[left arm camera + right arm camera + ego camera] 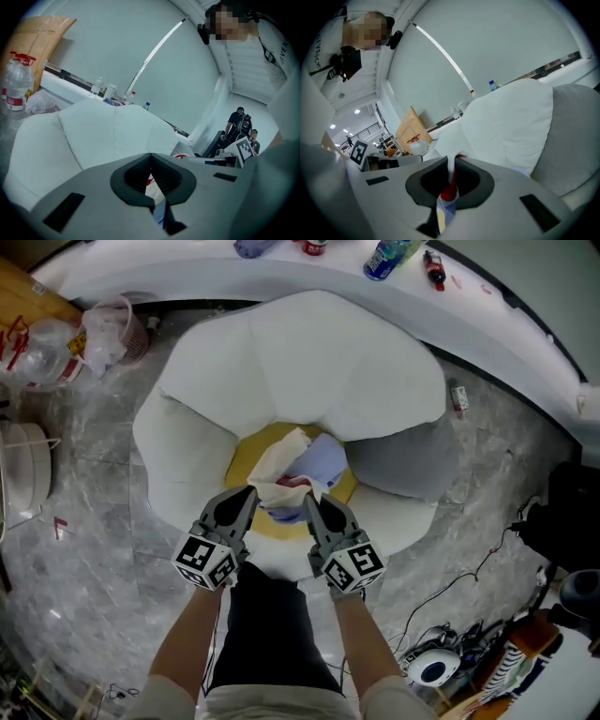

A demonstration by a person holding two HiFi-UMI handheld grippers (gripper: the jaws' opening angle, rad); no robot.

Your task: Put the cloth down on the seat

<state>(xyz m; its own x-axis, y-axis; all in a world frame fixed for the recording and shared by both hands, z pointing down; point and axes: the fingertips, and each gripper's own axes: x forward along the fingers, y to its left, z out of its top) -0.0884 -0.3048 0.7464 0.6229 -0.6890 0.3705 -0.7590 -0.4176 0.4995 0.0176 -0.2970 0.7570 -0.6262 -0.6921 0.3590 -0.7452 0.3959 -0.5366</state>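
Observation:
A crumpled cloth, cream, pale blue and red, hangs bunched over the yellow seat of a white padded chair. In the head view my left gripper grips the cloth's near left edge and my right gripper its near right edge, both just in front of the seat. The left gripper view has the left gripper with jaws closed and cloth pinched behind the tips. The right gripper view has the right gripper shut on a red and white fold of the cloth.
A grey cushion sits at the seat's right. Behind the chair runs a curved white counter with bottles. Plastic bags and bottles lie at the left on the marble floor; cables and gear at the lower right.

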